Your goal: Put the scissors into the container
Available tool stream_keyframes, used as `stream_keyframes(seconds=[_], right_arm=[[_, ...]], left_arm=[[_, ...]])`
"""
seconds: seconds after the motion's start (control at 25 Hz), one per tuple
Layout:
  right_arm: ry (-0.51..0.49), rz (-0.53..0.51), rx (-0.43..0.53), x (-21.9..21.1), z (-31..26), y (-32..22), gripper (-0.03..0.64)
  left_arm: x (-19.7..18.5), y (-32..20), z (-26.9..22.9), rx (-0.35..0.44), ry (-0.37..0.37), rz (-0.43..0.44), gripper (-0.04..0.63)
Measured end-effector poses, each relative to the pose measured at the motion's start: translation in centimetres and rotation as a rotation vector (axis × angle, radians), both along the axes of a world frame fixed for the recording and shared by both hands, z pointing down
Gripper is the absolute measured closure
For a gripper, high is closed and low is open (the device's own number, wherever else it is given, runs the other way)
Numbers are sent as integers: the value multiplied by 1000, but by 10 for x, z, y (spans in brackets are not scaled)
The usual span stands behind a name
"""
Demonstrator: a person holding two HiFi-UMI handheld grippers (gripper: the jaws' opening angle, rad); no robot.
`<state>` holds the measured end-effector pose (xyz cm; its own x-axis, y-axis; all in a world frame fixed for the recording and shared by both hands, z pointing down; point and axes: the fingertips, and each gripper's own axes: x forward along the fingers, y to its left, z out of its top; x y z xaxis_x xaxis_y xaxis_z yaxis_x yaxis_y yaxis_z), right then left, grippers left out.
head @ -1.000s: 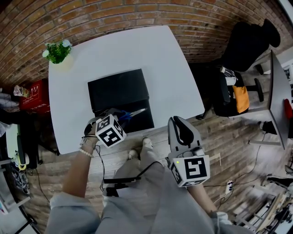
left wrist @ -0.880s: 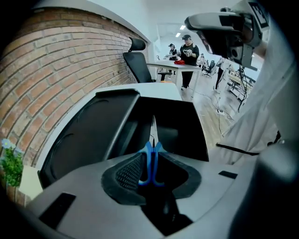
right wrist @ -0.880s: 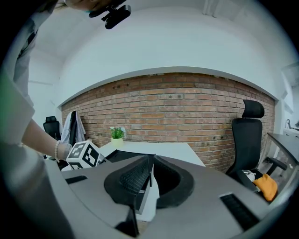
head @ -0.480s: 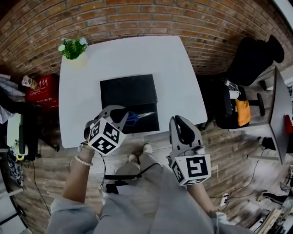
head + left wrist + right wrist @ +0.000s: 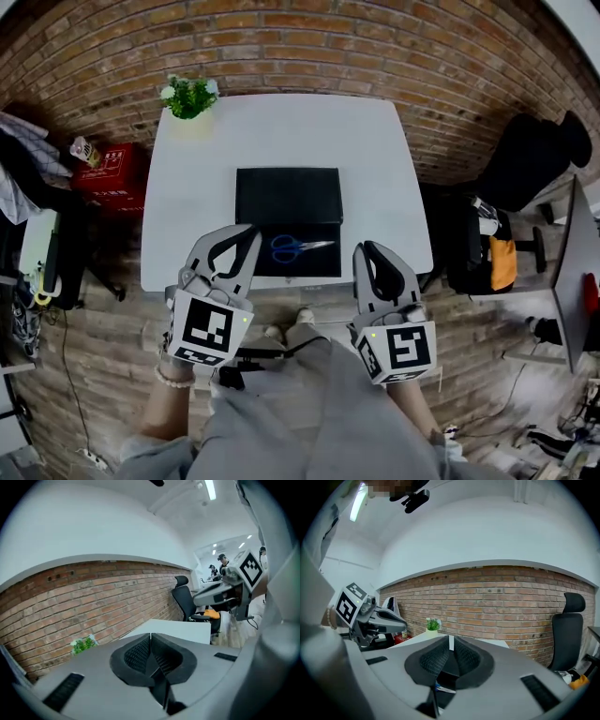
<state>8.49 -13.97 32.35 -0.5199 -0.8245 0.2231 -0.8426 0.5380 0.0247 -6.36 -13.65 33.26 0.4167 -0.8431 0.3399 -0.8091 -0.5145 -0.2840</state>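
inside black container (image 5: 286, 192), blue scissors (image 5: 298, 247), lying flat

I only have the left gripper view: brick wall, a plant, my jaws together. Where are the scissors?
Observer: In the head view, the scissors lie in the near half of the black container on the white table. Neither gripper touches them.
Operator: Which way do they point?
Observer: Blue handles toward your left, blades toward your right.
Operator: Is the right gripper holding anything?
Observer: No. The right gripper has its jaws together on nothing, near the table's front edge.
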Motion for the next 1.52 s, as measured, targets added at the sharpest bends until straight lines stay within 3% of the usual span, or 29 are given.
stream_keyframes(seconds=[0.12, 0.52, 1.52], right_arm=[[-4, -22, 19, -7, -8, 2, 557], [6, -67, 46, -17, -18, 6, 558], [36, -82, 43, -30, -16, 14, 561]], left_arm=[[-10, 12, -21, 39, 45, -43, 572], [-12, 32, -51, 95, 14, -52, 572], [-13, 39, -51, 98, 25, -25, 572]])
